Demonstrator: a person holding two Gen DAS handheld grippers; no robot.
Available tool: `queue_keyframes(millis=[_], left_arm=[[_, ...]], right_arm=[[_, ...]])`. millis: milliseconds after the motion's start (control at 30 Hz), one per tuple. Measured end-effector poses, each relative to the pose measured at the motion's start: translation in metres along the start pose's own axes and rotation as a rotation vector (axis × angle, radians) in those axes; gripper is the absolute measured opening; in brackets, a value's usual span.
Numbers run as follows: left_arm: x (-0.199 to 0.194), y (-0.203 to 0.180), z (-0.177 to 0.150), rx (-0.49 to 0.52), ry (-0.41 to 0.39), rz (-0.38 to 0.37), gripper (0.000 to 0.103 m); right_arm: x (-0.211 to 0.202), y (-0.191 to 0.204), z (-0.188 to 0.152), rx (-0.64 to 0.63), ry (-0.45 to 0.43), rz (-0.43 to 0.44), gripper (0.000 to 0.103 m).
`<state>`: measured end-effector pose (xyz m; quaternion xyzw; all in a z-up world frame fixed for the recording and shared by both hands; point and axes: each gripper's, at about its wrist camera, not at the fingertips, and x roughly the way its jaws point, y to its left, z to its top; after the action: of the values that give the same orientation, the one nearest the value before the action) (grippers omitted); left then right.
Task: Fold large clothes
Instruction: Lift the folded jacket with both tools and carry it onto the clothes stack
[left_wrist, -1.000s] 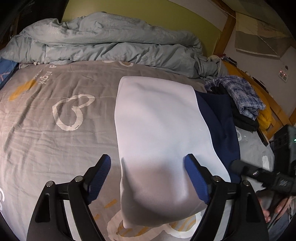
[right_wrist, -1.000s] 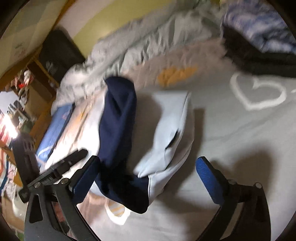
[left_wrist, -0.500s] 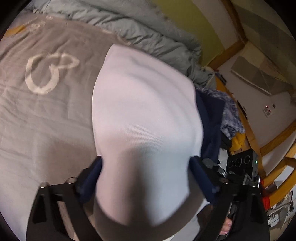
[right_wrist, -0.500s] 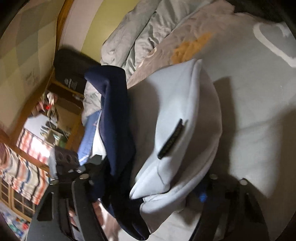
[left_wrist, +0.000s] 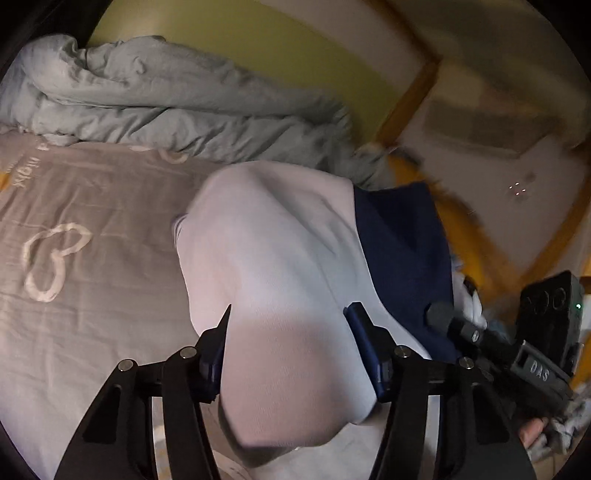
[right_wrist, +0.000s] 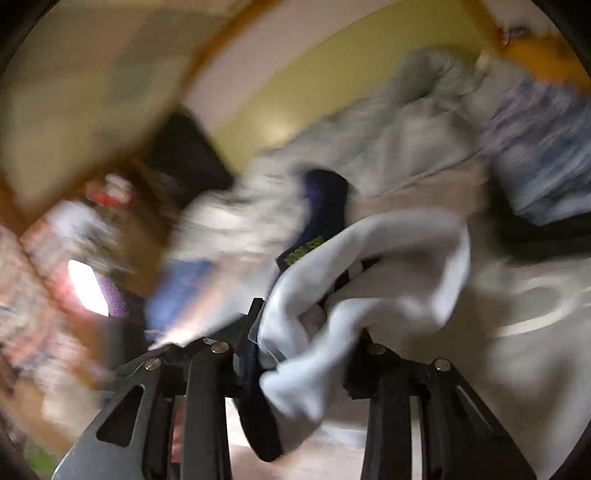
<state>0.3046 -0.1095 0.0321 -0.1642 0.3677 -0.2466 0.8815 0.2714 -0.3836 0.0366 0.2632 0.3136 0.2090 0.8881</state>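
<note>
Left gripper (left_wrist: 288, 350) has the white end of the garment (left_wrist: 273, 251) between its pads; jaws closing, cloth bulging through the gap and pressing both pads, so we read it as a grip. Right gripper (right_wrist: 306, 350) likewise closing, with a bunched white and navy wad of that garment (right_wrist: 369, 266) wedged between its jaws; this view is heavily blurred, but the cloth fills the narrow gap.

Progress, our judgement: garment appears already folded into a compact white-and-navy bundle. It runs from the lower centre of the left view up toward the middle. Its near end hangs from the jaws; whether the far end touches the bed (left_wrist: 92, 258) we cannot tell. Flattening and sleeve folds look done; what remains is probably a last fold or carrying it to a pile. We cannot confirm a destination.

Pose: both grippers point forward and somewhat downward over the bed. In the left view the right gripper (left_wrist: 491, 343) sits at lower right, just beside the navy edge, a fingertip (left_wrist: 532, 430) showing beneath it. Crumpled duvet (left_wrist: 166, 99) lies across the upper left.
</note>
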Motion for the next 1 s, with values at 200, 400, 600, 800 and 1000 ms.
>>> queue_keyframes(millis=[200, 400, 600, 800, 1000], left_arm=[[-0.001, 0.020, -0.016, -0.012, 0.011, 0.075, 0.060], [-0.013, 0.042, -0.023, -0.003, 0.061, 0.113, 0.061], [-0.029, 0.063, -0.028, 0.012, 0.051, 0.174, 0.078], [-0.019, 0.098, -0.032, -0.056, 0.096, 0.167, 0.086], [0.016, 0.154, -0.050, -0.356, 0.172, -0.118, 0.095]], right_arm=[[0.020, -0.063, -0.008, 0.259, 0.114, 0.083, 0.034], [0.052, -0.010, -0.032, -0.002, 0.174, -0.014, 0.075], [0.083, -0.033, -0.059, 0.144, 0.250, -0.043, 0.092], [0.116, -0.058, -0.069, 0.258, 0.240, 0.084, 0.101], [0.130, -0.060, -0.073, 0.278, 0.220, 0.206, 0.080]])
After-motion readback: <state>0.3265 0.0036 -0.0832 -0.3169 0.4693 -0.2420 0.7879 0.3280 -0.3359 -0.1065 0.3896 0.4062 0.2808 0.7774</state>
